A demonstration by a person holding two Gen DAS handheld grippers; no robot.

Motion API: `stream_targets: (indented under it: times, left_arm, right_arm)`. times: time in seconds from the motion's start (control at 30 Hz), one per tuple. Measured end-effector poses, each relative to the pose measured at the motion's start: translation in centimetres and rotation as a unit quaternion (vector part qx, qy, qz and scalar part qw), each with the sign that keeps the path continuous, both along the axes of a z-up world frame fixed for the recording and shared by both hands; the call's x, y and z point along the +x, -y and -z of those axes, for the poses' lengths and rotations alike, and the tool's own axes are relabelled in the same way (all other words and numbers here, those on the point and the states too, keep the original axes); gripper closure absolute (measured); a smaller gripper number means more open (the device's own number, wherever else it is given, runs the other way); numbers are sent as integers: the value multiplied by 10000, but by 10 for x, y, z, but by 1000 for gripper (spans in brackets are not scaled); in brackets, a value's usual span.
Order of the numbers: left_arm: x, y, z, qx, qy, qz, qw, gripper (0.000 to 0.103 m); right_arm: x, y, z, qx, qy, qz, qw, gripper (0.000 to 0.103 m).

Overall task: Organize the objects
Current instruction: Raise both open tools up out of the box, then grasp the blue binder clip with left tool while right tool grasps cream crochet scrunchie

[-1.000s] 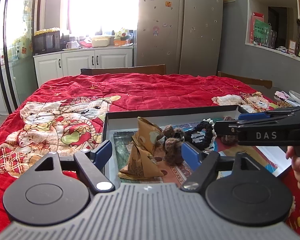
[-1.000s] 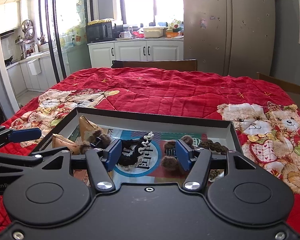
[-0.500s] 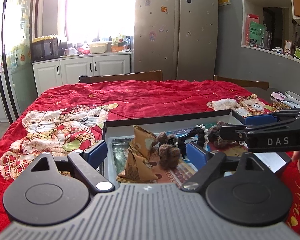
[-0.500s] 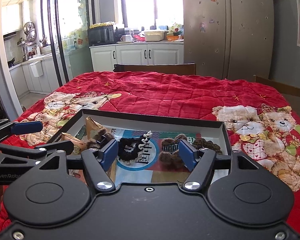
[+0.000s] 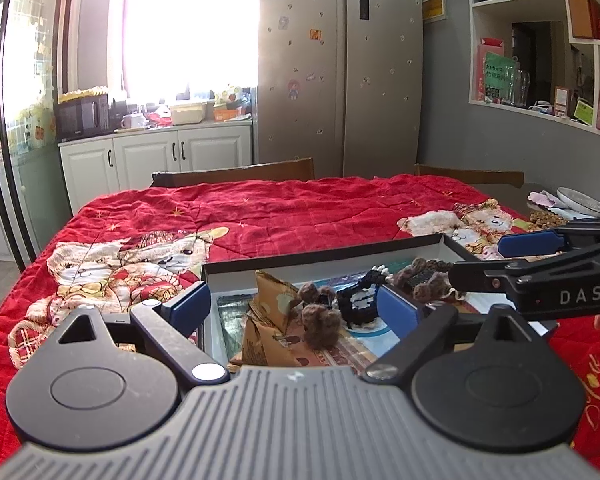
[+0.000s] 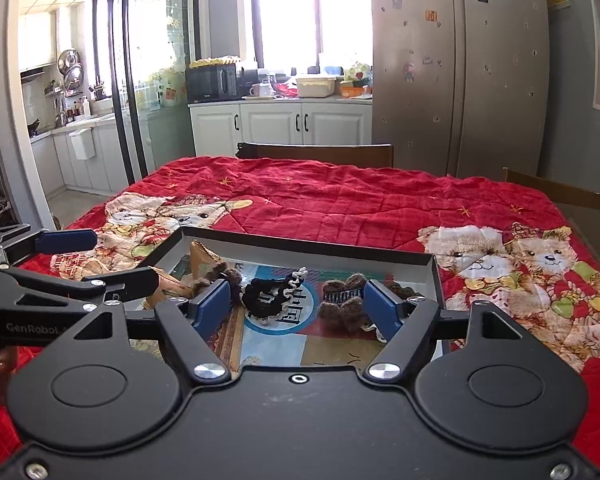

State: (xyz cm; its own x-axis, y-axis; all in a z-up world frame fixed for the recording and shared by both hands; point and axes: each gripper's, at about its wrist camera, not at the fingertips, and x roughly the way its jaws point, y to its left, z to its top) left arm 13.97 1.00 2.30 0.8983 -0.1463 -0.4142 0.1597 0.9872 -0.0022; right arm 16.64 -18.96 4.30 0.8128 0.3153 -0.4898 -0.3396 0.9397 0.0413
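**Both claws hovering empty over a tray of soft bits**

Nearest the camera, the left gripper (image 5: 294, 306) is hanging with its fingers spread wide and nothing between them, just short of the near edge of the tray (image 5: 320, 255). The right gripper (image 6: 298, 306) is doing the same beside it, fingers apart and empty.

Inside the tray, brown paper packets (image 5: 274, 308) are leaning at the left end, with a fuzzy brown clip (image 5: 318, 320) resting against them. Toward the middle, a black knitted piece (image 6: 270, 294) with white trim is lying on the printed floor, and a brown knitted clip (image 6: 342, 300) is sitting just beside it on the right.

These pieces are likely weighing very little and giving under pressure, so slipping looks unlikely; pinching across the narrow middle of each seems safest. The packets may crumple if squeezed hard.

Beyond the tray, the red quilt (image 6: 340, 196) is covering the table, and chairs are standing at its far side.
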Motion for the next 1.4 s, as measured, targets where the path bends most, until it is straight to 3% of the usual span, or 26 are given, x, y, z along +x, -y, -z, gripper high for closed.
stream_targets:
  times: [0.43,0.77,1.23,1.4]
  left_arm:
    - [-34,0,-18,108,300,103,9994,1]
    - [-62,-8,-13,121,312,59,9994,0]
    - [-90,-32,15,14,364,-240,9990,0]
    - [-91,-38,31,-110,151,-241,9995,0]
  right_arm:
    - [-36,18,-9,95,49,-41,9999,28]
    - [-63,37,-7,86,106,92,9999,28]
    - [-89,56,32,87,-29,354,9993,32]
    - [-89,69,49,393,-225,482,9978,42]
